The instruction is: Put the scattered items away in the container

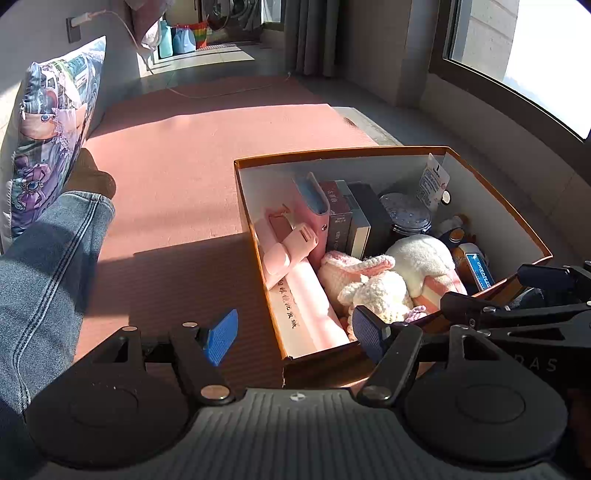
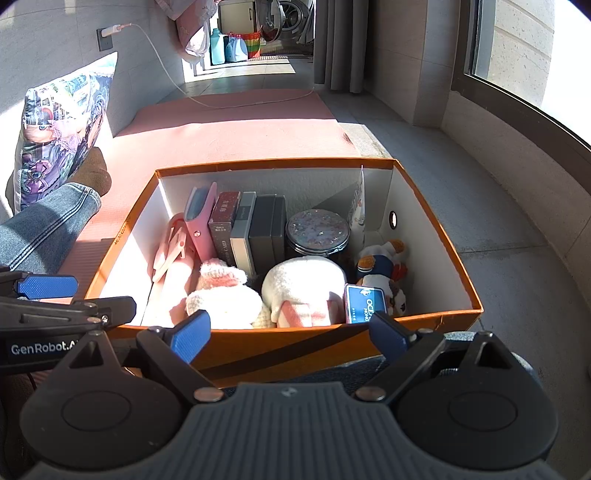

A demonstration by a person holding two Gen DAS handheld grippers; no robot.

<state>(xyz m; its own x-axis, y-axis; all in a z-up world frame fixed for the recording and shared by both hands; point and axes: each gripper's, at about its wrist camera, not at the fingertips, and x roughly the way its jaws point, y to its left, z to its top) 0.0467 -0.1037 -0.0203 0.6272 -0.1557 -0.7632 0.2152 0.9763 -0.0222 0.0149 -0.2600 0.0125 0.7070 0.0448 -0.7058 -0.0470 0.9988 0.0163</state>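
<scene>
Box packed, both hand-held grippers released and empty.
Left hand-held gripper [image 1: 291, 338] and right hand-held gripper [image 2: 291, 332] hover at the orange box [image 2: 280, 164] near rim (mat beyond looks bare); books [image 2: 251, 225] stand upright against its far wall, saving room.

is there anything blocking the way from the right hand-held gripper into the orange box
Nothing visible does. The right hand-held gripper is open and empty at the orange box's near wall, and the box has no lid on it.

A home, sunlit room by a window [image 2: 517, 48]. Pink mat [image 2: 236, 125] on tiled floor; printed cushion [image 2: 62, 125] against the wall; charger cable [image 2: 155, 48] in a wall socket. Beyond: detergent bottles [image 2: 225, 46], possibly a washing machine [image 2: 291, 14].
</scene>
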